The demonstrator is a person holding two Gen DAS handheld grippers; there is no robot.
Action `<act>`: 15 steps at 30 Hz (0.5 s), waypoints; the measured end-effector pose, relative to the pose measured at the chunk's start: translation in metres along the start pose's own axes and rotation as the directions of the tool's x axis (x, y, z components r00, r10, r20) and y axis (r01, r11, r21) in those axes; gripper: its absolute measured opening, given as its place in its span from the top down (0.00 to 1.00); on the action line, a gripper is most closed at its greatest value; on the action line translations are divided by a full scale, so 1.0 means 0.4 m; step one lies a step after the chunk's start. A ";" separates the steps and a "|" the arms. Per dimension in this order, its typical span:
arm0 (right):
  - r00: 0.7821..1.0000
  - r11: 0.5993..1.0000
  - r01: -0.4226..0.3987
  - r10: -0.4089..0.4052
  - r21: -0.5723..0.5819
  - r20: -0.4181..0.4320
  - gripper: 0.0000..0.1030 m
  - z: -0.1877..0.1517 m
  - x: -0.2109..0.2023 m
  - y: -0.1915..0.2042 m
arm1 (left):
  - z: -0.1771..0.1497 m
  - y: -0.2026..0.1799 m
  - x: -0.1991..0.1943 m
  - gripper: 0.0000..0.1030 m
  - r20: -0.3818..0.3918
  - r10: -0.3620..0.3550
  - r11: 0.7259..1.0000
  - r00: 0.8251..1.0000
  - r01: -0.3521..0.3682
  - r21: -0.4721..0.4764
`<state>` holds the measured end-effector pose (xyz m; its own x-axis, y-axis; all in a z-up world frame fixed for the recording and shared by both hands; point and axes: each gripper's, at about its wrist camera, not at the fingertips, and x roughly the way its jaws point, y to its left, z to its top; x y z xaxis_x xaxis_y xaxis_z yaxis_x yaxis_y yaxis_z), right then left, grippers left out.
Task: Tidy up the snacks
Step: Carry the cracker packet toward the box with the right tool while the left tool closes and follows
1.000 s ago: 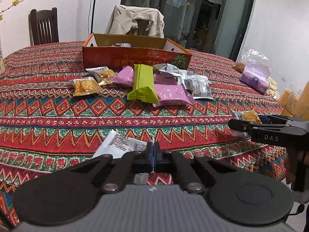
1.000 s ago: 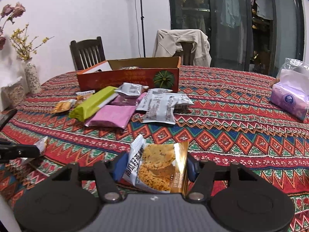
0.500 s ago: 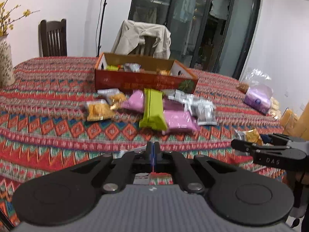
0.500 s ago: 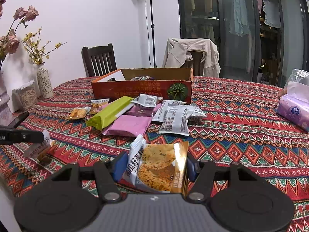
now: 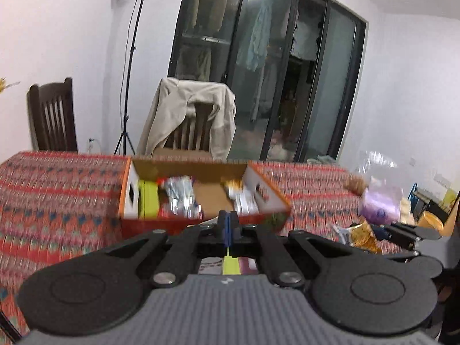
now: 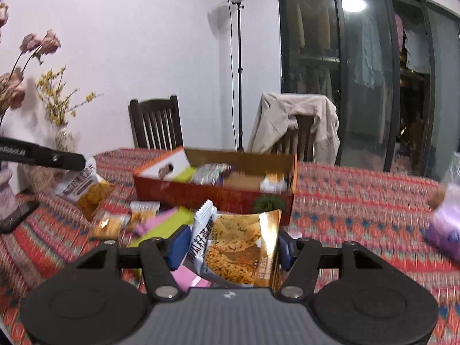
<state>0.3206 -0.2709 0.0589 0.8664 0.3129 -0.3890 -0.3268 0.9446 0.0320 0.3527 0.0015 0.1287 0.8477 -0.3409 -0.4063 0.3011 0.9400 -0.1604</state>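
An open red cardboard box [image 5: 201, 218] [image 6: 212, 194] holds several snack packs. My left gripper [image 5: 227, 224] is shut above the table in front of the box; the right wrist view shows it [image 6: 82, 162] shut on a white and orange cracker packet [image 6: 83, 187] that hangs from its tip. My right gripper [image 6: 231, 247] is shut on a gold and white cracker packet [image 6: 238, 250], held upright in front of the box; it also shows in the left wrist view [image 5: 376, 231]. Loose packs lie before the box: a green bar [image 6: 164, 227], a pink pack [image 6: 187, 279], small orange packets [image 6: 113, 224].
The table has a red patterned cloth [image 6: 359, 201]. A purple tissue pack [image 5: 379, 204] [image 6: 445, 230] lies at the right. A vase with flowers [image 6: 64, 139] and a phone [image 6: 17, 215] are at the left. Two chairs [image 6: 156, 125] stand behind the table, one draped with a jacket [image 6: 296, 120].
Both grippers have risen and moved toward the box, each with its packet. The box's inside now shows in both views.
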 end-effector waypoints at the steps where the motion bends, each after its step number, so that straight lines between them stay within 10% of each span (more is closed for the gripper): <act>1: 1.000 1.000 -0.007 0.007 0.001 0.006 0.42 0.024 0.023 -0.008 | 0.024 0.009 0.022 0.99 0.008 0.004 1.000 1.000 -0.004 -0.004; 15: 0.987 0.997 0.055 -0.045 0.058 -0.156 0.42 0.180 0.523 -0.138 | 0.112 0.255 0.406 0.99 -0.086 -0.059 0.952 0.995 0.030 -0.305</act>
<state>0.5472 -0.2504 0.0421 0.8108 0.2504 -0.5291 -0.2563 0.9645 0.0638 0.5408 0.0425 0.0867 0.7882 -0.3952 -0.4718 0.1784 0.8804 -0.4395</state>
